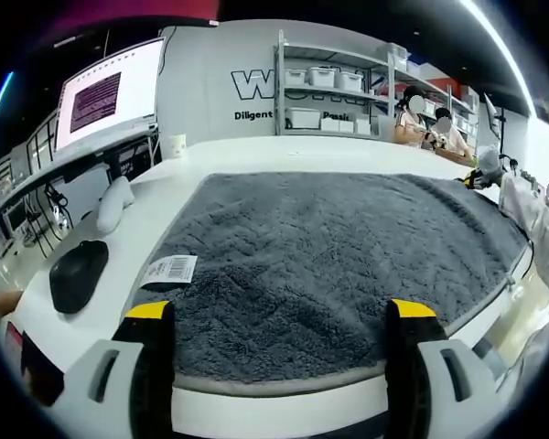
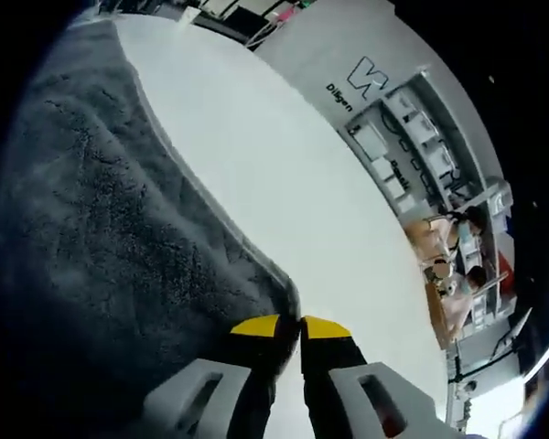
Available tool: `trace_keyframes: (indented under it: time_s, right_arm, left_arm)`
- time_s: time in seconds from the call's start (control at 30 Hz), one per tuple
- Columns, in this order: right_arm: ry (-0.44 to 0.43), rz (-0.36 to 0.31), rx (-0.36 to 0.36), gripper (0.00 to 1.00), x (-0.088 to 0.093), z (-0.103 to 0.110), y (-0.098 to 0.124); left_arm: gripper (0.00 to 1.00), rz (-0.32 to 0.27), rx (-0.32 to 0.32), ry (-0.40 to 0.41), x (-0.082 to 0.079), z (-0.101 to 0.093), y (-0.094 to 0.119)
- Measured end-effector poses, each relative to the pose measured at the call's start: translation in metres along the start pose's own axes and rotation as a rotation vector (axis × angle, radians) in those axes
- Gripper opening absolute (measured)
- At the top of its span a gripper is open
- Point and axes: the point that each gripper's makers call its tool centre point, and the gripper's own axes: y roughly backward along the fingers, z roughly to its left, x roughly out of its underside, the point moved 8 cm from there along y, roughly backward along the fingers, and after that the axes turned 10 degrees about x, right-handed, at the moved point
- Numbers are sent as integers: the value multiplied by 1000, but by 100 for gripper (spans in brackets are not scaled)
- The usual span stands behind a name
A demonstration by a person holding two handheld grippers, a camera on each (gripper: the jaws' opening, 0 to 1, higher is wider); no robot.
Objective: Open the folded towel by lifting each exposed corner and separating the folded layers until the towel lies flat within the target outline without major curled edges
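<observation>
**Grey towel spread on white table, right tongs pinching its corner**

In the left gripper view the grey towel (image 1: 329,274) covers the centre of the white table (image 1: 284,151), a barcode tag (image 1: 170,270) lying at its 9 o'clock edge. The left gripper (image 1: 282,315) stands with jaws wide apart over the near hem, holding nothing. A black computer mouse (image 1: 77,273) sits at 9 o'clock, and a paper cup (image 1: 176,144) at 11. At 3 o'clock the right gripper (image 1: 480,176) meets the towel's far corner.

In the right gripper view, the right gripper (image 2: 300,325) has its yellow-tipped jaws pressed together on the towel (image 2: 91,238) corner; bare table (image 2: 284,174) runs toward 1 o'clock.
</observation>
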Motion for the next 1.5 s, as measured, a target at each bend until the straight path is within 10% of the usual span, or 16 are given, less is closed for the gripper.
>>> trace_keyframes:
  time_s: [0.57,1.2,1.5]
  right_arm:
    - [-170,97,122,65,28,-44,34]
    - [-293,100,-12,99,63,-45,125]
    - [-321,72,-79,99,78,-34,172]
  left_arm:
    - [95,-3,-2,1,0,-1,-1]
    - [96,-10,10,-13,0,0,0]
    - [99,-49,3,-37,-12,0,10]
